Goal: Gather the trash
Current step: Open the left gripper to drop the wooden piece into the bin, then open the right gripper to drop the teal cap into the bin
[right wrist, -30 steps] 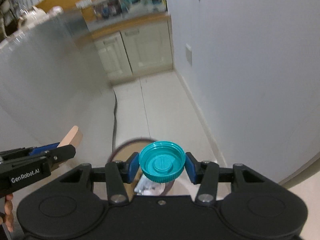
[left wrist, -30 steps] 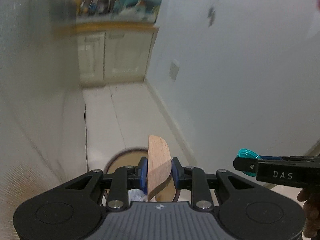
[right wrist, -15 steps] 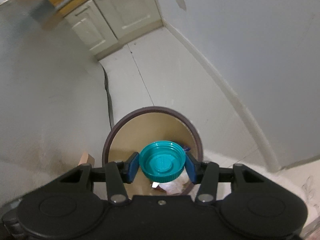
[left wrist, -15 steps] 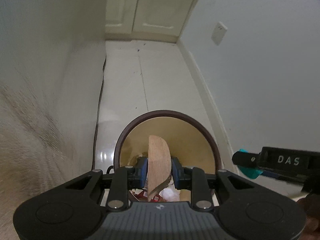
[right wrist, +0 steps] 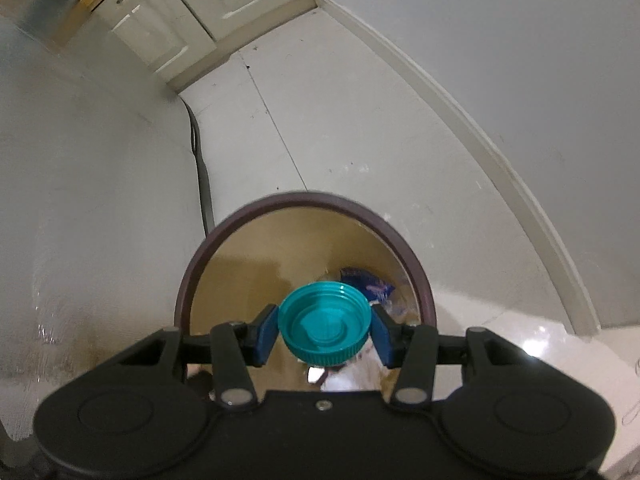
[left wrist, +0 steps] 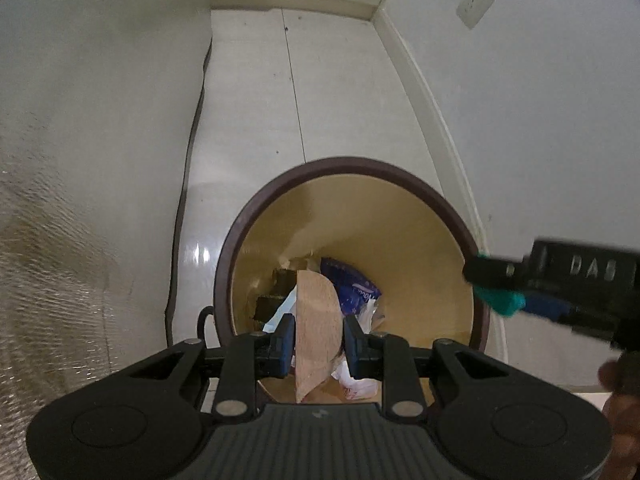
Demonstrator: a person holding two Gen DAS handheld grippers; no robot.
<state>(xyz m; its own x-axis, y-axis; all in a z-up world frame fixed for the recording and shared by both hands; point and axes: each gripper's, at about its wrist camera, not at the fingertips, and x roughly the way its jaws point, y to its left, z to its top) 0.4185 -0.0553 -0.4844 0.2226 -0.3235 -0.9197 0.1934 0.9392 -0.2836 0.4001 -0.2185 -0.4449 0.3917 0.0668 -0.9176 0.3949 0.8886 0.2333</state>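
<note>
left gripper (left wrist: pixel 319 338) clamped on a flat wood piece (left wrist: pixel 318 330), held edge-up, long axis pointing down into the bin (left wrist: pixel 440 200). right gripper (right wrist: pixel 325 330) pinching a teal cap (right wrist: pixel 325 328) across its rim, open side facing the camera. both poised directly above the bin mouth, other trash lying at the bottom. probably just a release needed from each; neither hand obviously nearer.

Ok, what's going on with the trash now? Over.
Left gripper shut on wood piece. Right gripper shut on teal cap. Both above open bin. Nothing blocking.
</note>
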